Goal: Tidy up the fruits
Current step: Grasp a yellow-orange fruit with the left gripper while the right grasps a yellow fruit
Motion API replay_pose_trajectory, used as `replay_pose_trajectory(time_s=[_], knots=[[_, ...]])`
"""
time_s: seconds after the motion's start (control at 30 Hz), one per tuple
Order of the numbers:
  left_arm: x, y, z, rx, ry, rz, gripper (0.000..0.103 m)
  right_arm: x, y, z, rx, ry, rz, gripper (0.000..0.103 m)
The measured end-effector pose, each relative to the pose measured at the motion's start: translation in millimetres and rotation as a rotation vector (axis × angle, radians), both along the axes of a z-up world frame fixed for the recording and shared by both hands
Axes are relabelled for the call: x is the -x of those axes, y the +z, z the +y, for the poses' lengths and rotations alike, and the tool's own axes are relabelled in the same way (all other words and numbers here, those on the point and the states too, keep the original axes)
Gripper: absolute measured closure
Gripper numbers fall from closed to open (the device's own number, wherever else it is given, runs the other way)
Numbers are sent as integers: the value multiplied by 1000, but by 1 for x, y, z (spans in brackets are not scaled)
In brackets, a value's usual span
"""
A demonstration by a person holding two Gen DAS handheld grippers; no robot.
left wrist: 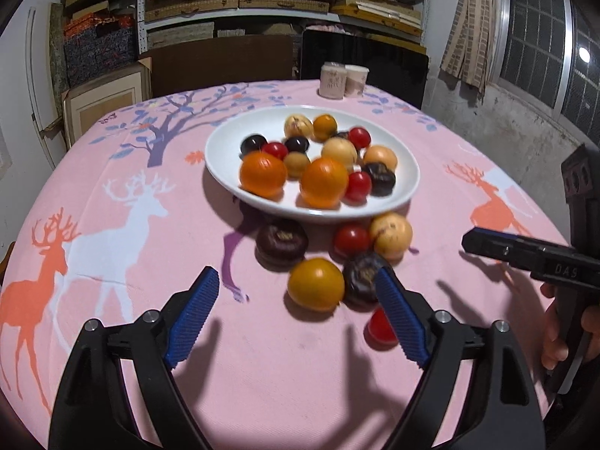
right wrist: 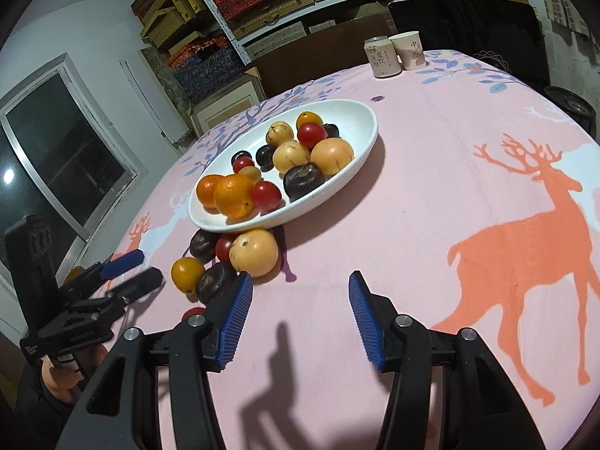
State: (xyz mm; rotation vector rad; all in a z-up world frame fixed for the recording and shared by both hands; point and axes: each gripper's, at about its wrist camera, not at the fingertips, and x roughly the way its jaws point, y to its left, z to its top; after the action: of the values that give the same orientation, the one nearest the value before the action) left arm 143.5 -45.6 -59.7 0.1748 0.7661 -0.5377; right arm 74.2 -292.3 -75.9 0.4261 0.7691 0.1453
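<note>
A: Nearest the lens, the left gripper (left wrist: pixel 296 318) is seen with jaws spread wide, nothing between the pads. A small red fruit (left wrist: pixel 380 328) is half hidden behind its right-hand finger, with a yellow-orange fruit (left wrist: pixel 316 284) and a dark fruit (left wrist: pixel 362 279) just beyond the fingertips.

B: Right gripper (right wrist: pixel 300 315)?

A: Parted to a moderate gap, empty, held over bare pink tablecloth (right wrist: pixel 431 225) nearer the table's right edge.

B: Where are the fruits?

A: Most are piled in the white plate (left wrist: pixel 225 150) at the table's middle. Six are left on the cloth at the plate's near rim: those three, a second dark fruit (left wrist: pixel 282 243), a red tomato (left wrist: pixel 351 240) and a pale yellow fruit (left wrist: pixel 391 235) touching it.

B: Step?

A: Judged as the approach to a pick; loose fruits are not yet collected. Partway, at a guess.

B: Next move?

A: One loose fruit should be straddled, likely the yellow-orange one. Neighbours are packed close, so a clean line is needed; round fruit may be knocked rolling.
</note>
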Motion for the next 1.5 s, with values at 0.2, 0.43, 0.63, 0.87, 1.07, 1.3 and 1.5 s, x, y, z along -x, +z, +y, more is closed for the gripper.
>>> replay_pose_trajectory(time_s=[0.2, 0.43, 0.63, 0.87, 1.07, 1.3, 1.5], knots=[[-1, -10, -15, -33, -14, 10, 37, 1, -3, -7, -51, -8, 0, 49], [-16, -18, -12, 10, -4, 91, 55, 0, -7, -8, -70, -1, 11, 49], [-25, -22, -10, 46, 8, 126, 55, 0, -7, -7, -69, 4, 6, 49], [-35, -27, -1, 111, 22, 189, 48, 1, -6, -7, -69, 4, 1, 49], [-27, -23, -4, 108, -5, 155, 65, 3, -6, -8, -72, -1, -3, 49], [-18, -6, 7, 133, 35, 60, 65, 3, -3, 4, -27, 50, 2, 49], [-17, -4, 9, 121, 44, 38, 65, 6, 9, 56, 121, 212, -20, 49]])
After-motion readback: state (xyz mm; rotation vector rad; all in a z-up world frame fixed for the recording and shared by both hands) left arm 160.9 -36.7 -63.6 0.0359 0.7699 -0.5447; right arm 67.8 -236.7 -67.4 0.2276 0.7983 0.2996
